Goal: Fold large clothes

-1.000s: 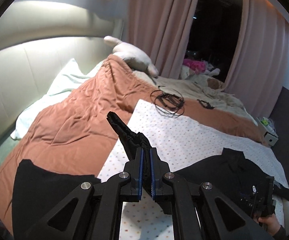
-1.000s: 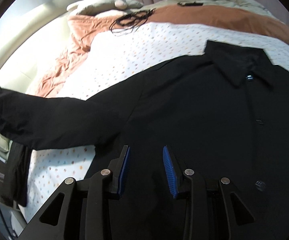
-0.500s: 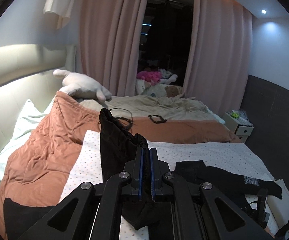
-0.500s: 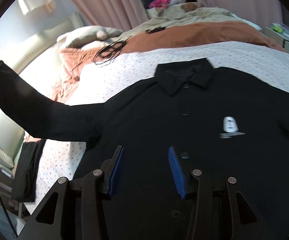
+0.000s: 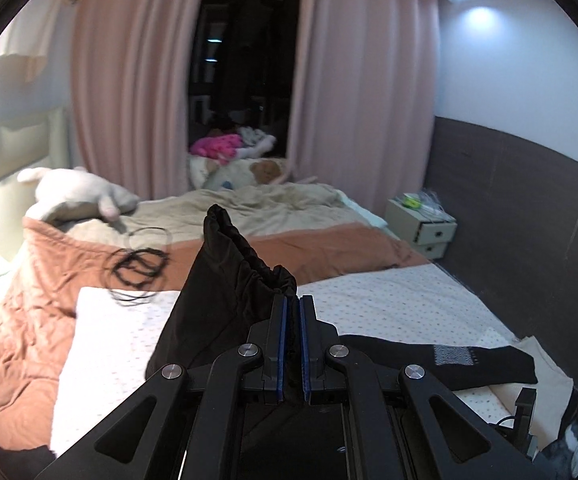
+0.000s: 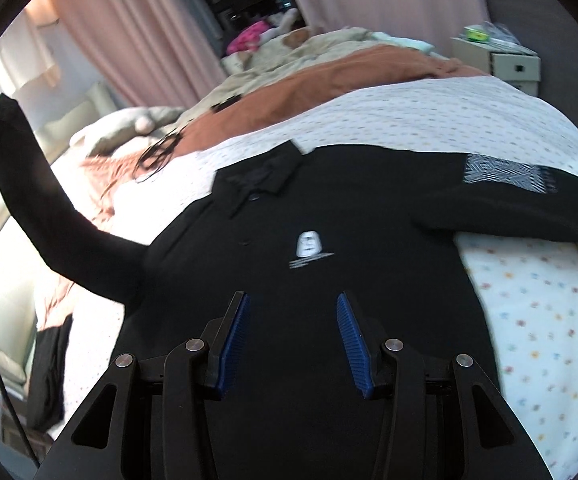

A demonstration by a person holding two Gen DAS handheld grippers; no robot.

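Observation:
A black long-sleeved button shirt [image 6: 313,240] with a small white chest logo lies face up on the dotted white sheet [image 6: 429,116]. My left gripper [image 5: 291,304] is shut on the cuff of its left sleeve [image 5: 229,280] and holds it raised above the bed; the lifted sleeve [image 6: 29,184] rises at the left of the right wrist view. My right gripper [image 6: 292,312] is open and empty above the shirt's lower front. The other sleeve [image 6: 529,204], with a grey patterned patch, lies flat to the right; it also shows in the left wrist view [image 5: 441,360].
A rust-brown quilt [image 5: 37,320] and a beige blanket [image 5: 249,208] cover the far bed. A coil of black cable [image 5: 139,266] lies on the quilt. Plush toys [image 5: 77,192] sit by pink curtains [image 5: 129,80]. A white drawer box [image 5: 425,228] stands at the right wall.
My left gripper has lifted the sleeve cuff higher and swung towards the shirt body. My right gripper has moved right along the shirt's lower front and stays open.

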